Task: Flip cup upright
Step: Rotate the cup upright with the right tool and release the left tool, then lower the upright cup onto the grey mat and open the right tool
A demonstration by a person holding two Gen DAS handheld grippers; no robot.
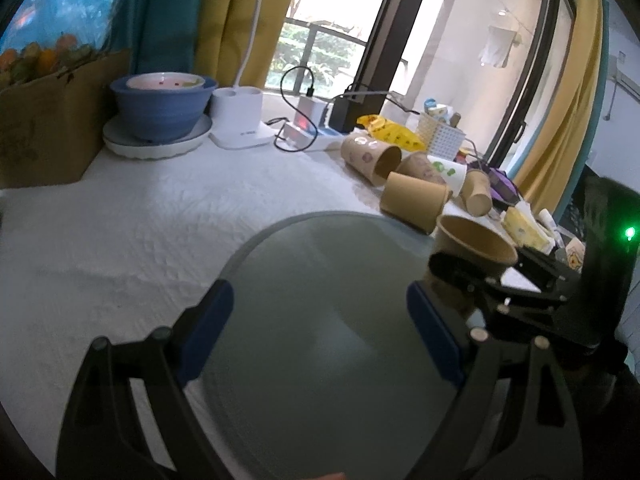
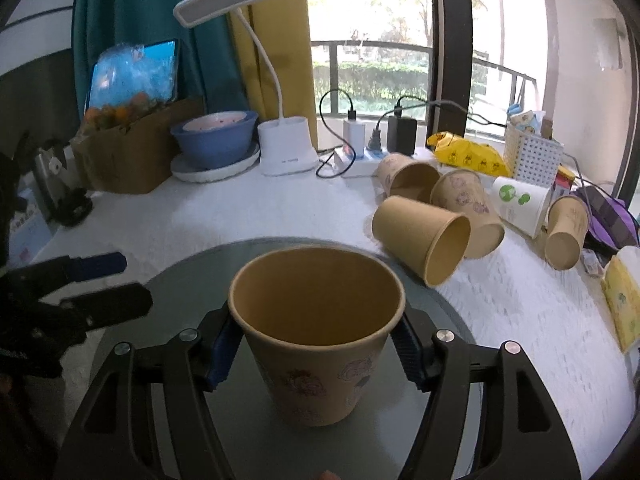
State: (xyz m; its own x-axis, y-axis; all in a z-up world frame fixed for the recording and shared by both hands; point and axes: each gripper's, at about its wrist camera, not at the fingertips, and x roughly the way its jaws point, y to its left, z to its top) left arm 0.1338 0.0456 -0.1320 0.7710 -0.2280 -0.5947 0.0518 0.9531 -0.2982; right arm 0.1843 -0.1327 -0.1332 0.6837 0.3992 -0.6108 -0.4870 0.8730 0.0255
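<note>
My right gripper is shut on a brown paper cup with cartoon prints. The cup stands upright, mouth up, over a round grey mat. In the left wrist view the same cup shows at the right, held between the right gripper's black fingers. My left gripper is open and empty above the grey mat; it also shows at the left of the right wrist view. Several more paper cups lie on their sides beyond the mat, the nearest being a plain brown one.
A white cloth covers the table. At the back stand a blue bowl on a white plate, a white desk lamp, a power strip with chargers, a cardboard box, a yellow snack bag and a white basket.
</note>
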